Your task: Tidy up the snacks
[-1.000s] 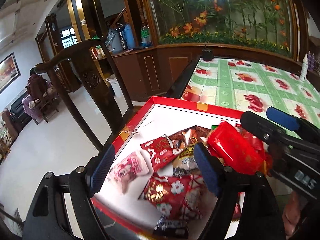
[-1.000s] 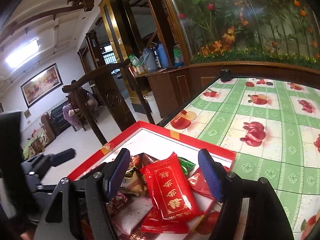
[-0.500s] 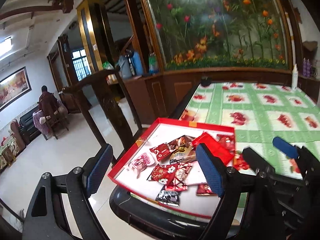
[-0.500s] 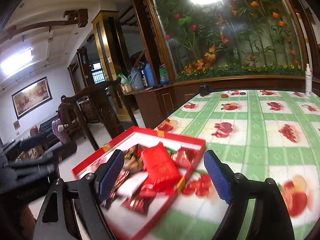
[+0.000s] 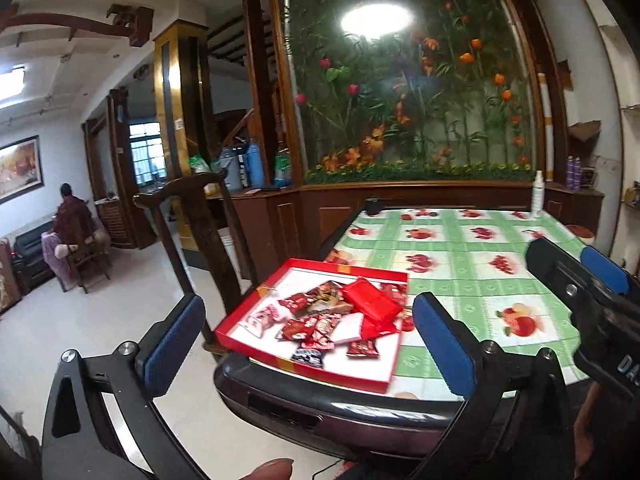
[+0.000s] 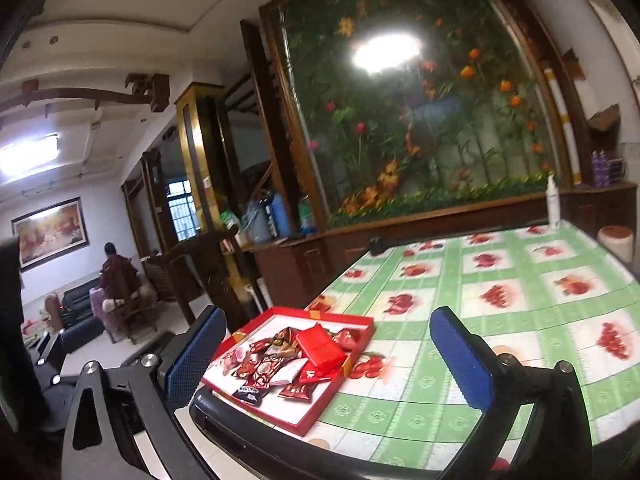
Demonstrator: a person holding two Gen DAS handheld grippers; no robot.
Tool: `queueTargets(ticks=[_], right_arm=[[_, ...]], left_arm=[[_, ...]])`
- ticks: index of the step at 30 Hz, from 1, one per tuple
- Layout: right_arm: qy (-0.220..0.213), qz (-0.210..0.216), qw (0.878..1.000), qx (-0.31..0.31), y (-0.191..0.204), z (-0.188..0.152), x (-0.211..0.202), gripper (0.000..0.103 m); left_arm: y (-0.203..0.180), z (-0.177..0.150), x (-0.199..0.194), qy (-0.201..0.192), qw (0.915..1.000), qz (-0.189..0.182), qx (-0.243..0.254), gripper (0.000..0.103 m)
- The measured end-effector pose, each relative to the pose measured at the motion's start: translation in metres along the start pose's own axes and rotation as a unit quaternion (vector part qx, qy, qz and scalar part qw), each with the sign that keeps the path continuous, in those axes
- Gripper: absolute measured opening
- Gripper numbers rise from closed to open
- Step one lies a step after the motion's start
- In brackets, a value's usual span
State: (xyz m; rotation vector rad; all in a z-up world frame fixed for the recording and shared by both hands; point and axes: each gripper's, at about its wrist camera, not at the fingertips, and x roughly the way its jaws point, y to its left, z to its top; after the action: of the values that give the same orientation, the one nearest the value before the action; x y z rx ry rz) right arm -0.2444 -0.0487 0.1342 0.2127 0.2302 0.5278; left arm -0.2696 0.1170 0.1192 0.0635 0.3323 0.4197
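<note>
Your left gripper (image 5: 308,344) hung with its blue pads spread wide and nothing between them, back from the near corner of the table (image 5: 472,280). Your right gripper (image 6: 328,354) was likewise wide apart and empty, and showed in the left view as a dark body off to the right. The red tray (image 5: 256,300) sat ahead of both, framed between each pair of fingers, on the table's near left corner. A heap of snack packets (image 5: 324,320) lay in it, with a large red packet (image 5: 372,300) on top towards the far right side.
</note>
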Motion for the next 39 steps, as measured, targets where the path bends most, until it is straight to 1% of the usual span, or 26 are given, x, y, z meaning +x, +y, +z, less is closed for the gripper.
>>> queueTargets(ticks=[3,6,8,11,14,19,25,31,35,39], right_arm=[[-0.002,-0.001,1.0,-0.015,0.007,-0.001,-0.001,0.103],[-0.004,-0.019,0.999,-0.027,0.012,-0.003,0.003,0.103],[0.0,-0.024,0.999,-0.022,0.01,-0.006,0.006,0.103],[0.021,-0.02,1.0,-0.003,0.007,-0.011,0.015,0.103],[0.038,-0.017,0.999,0.0,0.01,-0.016,0.021,0.103],[0.035,-0.008,0.999,-0.027,0.025,-0.024,0.019,0.103],[0.041,0.008,0.998,-0.05,0.046,-0.031,0.023,0.103],[0.048,0.021,0.996,-0.069,0.063,-0.036,0.027,0.103],[0.049,0.023,0.995,-0.081,0.069,-0.038,0.028,0.103],[0.056,0.022,0.995,-0.082,0.07,-0.041,0.032,0.103]], left_arm=[[-0.003,-0.001,0.002,0.004,0.9999,0.004,0.008,0.103],[-0.001,-0.002,0.008,0.009,0.9999,0.008,0.003,0.103],[0.001,-0.005,0.01,0.013,0.9998,0.014,0.002,0.103],[0.01,-0.01,0.012,0.02,0.9995,0.023,-0.004,0.103],[0.02,-0.017,0.012,0.026,0.9991,0.029,-0.013,0.103],[0.043,-0.024,0.016,0.033,0.9974,0.057,-0.03,0.103],[0.063,-0.028,0.016,0.022,0.9949,0.088,-0.044,0.103],[0.079,-0.033,0.013,0.015,0.9951,0.081,-0.055,0.103],[0.085,-0.037,0.016,0.024,0.9959,0.058,-0.065,0.103],[0.091,-0.042,0.018,0.029,0.9948,0.065,-0.074,0.103]])
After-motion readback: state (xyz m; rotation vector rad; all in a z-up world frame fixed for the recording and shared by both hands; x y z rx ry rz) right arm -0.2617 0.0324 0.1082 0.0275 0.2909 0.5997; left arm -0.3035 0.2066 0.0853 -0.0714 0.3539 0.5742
